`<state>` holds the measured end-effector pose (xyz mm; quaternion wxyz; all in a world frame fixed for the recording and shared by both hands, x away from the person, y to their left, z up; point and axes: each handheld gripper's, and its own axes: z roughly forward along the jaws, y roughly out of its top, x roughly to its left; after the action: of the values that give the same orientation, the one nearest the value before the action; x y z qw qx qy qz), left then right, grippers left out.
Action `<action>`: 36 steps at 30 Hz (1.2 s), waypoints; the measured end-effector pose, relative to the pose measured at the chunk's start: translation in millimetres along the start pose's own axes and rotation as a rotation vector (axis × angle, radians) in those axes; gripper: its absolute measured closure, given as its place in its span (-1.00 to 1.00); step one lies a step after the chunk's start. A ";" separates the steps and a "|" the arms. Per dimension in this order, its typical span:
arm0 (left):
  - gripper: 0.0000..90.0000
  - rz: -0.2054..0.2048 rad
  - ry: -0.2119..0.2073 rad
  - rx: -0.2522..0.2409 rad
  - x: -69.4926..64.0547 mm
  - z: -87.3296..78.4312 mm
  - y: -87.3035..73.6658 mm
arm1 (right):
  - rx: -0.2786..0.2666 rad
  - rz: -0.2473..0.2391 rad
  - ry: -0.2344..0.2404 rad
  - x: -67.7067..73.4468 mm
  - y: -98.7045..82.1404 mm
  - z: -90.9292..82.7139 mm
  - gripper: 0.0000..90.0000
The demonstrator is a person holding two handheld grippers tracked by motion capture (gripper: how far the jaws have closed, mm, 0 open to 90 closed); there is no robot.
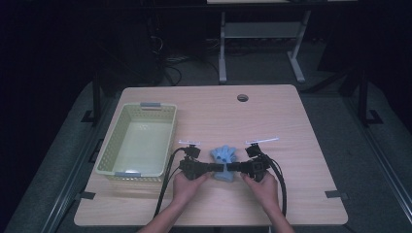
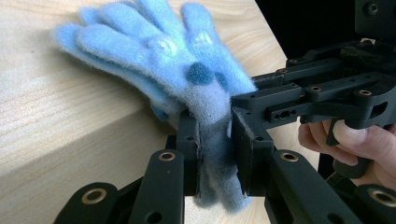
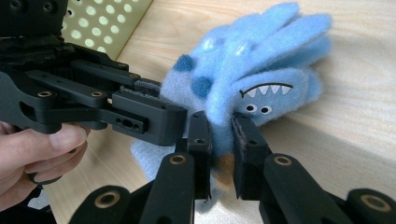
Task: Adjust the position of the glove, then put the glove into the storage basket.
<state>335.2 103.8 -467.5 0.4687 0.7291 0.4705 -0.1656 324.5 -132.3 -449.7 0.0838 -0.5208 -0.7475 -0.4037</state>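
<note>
A fuzzy light-blue glove with dark blue dots and a toothy monster face lies near the table's front middle, fingers pointing away from the person. My left gripper comes in from the left and is shut on the glove's cuff. My right gripper comes in from the right, shut on the same glove by its cuff side. The two grippers' tips nearly meet at the glove. In the right gripper view the left gripper's jaws clamp the fleece just beside mine.
A pale yellow-green perforated basket stands on the left of the wooden table, empty. A round cable hole sits near the table's far edge. Cables trail from both grippers toward the front edge.
</note>
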 end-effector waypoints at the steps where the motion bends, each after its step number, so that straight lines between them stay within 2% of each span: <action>1: 0.63 0.002 0.000 0.001 -0.2 -0.1 0.2 | 0.000 0.002 -0.002 0.9 0.6 -0.3 0.76; 14: 0.63 0.025 -0.015 -0.007 -6.2 -7.4 3.4 | -0.004 0.001 0.012 5.5 2.8 -6.1 0.75; 17: 0.63 0.031 -0.020 -0.017 -7.9 -11.0 5.4 | -0.009 -0.025 0.004 11.8 8.0 -10.1 0.75; 29: 0.63 0.053 -0.039 -0.033 -17.0 -28.6 11.4 | -0.020 -0.063 0.008 27.8 17.1 -18.7 0.75; 36: 0.63 0.062 -0.039 -0.032 -19.4 -34.8 16.6 | -0.029 -0.058 0.024 31.9 21.3 -21.7 0.75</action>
<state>332.4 120.7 -427.9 0.4943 0.7324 0.4411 -0.1575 321.9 -121.9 -407.0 0.0735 -0.4952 -0.7554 -0.4228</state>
